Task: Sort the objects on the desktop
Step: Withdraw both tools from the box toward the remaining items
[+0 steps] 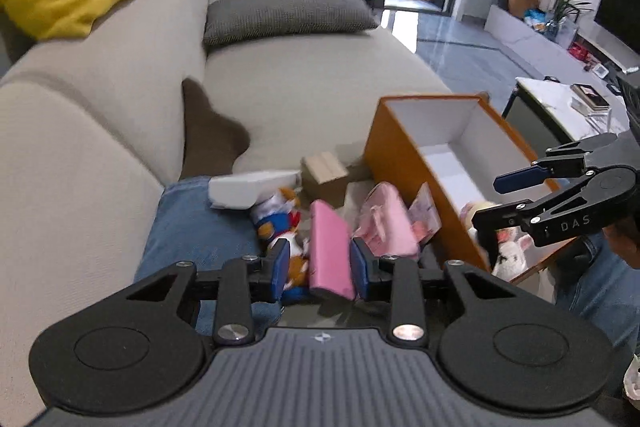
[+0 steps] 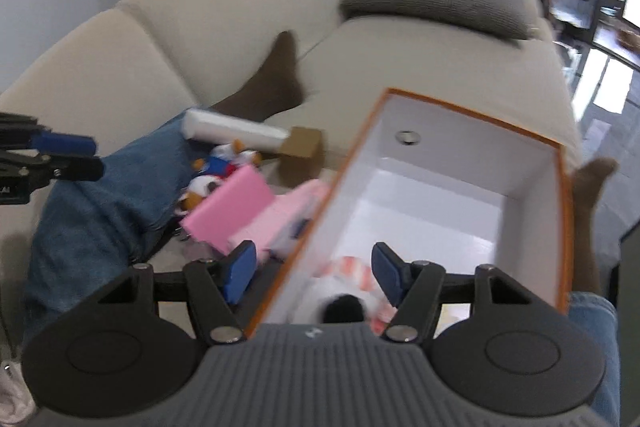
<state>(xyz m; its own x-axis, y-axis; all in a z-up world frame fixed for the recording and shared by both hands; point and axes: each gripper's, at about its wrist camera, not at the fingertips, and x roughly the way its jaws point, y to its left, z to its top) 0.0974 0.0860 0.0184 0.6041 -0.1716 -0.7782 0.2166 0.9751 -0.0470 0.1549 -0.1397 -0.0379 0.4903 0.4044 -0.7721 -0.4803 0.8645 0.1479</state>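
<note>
Sofa [image 1: 100, 115], beige, carries the whole scene; a person's jeans-clad leg [image 1: 192, 227] lies across its seat. Orange box [image 1: 396, 163], white inside and open at the top, stands on the seat at the right of the loose pile and serves, by judgement, as the sorting bin; a soft toy [image 2: 344, 291] already lies at its near end. Pile beside the box: white carton [image 1: 248, 191], small cardboard box [image 1: 324, 175], pink pouch [image 1: 384, 223], pink slab [image 1: 330, 247] and a duck toy [image 1: 276, 219]. Left gripper [image 1: 320, 267] hangs above the pink slab with its jaws apart and nothing clasped; the slab only appears between them. Right gripper [image 2: 312, 271] hovers over the box's near end, jaws spread, empty.

For the next pick, the likely sound course is to lower the left gripper squarely over the slab's narrow sides, close firmly, then lift clear of the duck toy.

Blur softens the pile; the soft toy is part hidden behind the gripper body, and what it depicts cannot be told.
</note>
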